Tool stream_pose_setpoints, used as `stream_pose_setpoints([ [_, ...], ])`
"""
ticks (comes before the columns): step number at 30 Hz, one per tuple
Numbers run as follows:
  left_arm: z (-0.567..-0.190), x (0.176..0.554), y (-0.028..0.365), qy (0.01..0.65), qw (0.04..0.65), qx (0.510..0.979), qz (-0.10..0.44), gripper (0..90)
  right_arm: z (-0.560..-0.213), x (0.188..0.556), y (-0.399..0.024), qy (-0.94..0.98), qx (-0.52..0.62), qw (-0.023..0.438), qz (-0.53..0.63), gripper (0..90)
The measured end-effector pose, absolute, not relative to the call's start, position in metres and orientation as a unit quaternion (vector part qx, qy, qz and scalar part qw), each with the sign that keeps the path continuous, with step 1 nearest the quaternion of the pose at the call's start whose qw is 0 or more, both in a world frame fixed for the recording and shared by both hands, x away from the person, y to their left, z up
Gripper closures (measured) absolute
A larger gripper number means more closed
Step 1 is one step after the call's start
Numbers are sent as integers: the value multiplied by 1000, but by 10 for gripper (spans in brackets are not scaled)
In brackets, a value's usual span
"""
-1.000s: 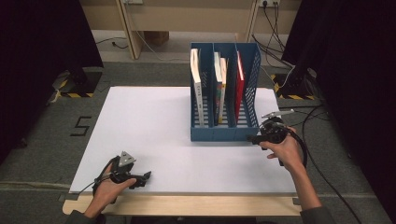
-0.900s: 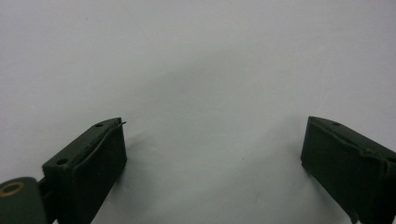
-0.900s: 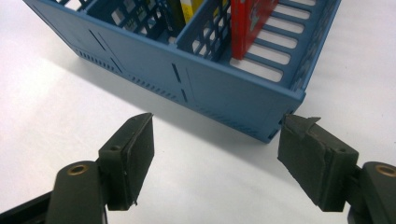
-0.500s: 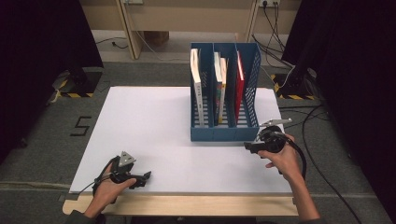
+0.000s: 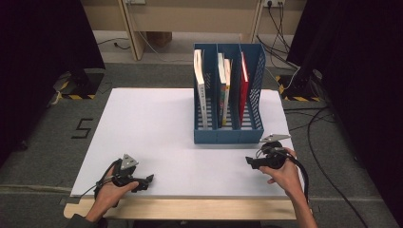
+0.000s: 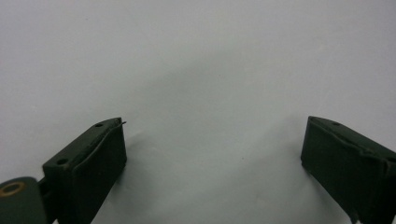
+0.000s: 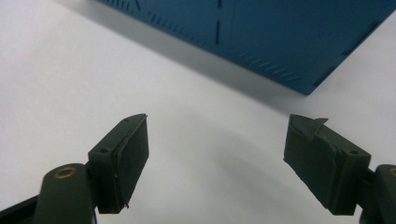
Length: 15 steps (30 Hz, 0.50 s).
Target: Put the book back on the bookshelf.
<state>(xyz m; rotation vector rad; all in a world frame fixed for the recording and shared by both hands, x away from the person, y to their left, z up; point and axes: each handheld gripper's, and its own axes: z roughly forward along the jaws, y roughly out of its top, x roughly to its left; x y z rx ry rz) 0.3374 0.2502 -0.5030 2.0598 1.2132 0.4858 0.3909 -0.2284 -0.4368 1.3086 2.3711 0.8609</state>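
I stand at a white table (image 5: pixel 157 123) with a two-jaw gripper in each hand. A blue file rack (image 5: pixel 228 134) with three compartments stands upright on the table, and I use it as my landmark. Its left compartment holds a white book (image 5: pixel 199 90), its middle compartment holds two books (image 5: pixel 223 88) side by side, and its right compartment holds a red book (image 5: pixel 244 85), all standing on edge.

My right gripper (image 5: pixel 249 161) hangs just in front of the rack's front right corner, close to it but apart from it. Its jaws have just been opening and now stand wide apart, with nothing between them but bare tabletop.

My left gripper (image 5: pixel 148 179) rests on the table well away from the rack, towards the near left corner. Its jaws are spread wide too, holding nothing.
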Motion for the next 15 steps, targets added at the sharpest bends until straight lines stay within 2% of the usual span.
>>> stream_pose_setpoints([
  [15,-503,338,251,465,343,795,186,59,-468,374,-227,835,460,131,271,226],
])
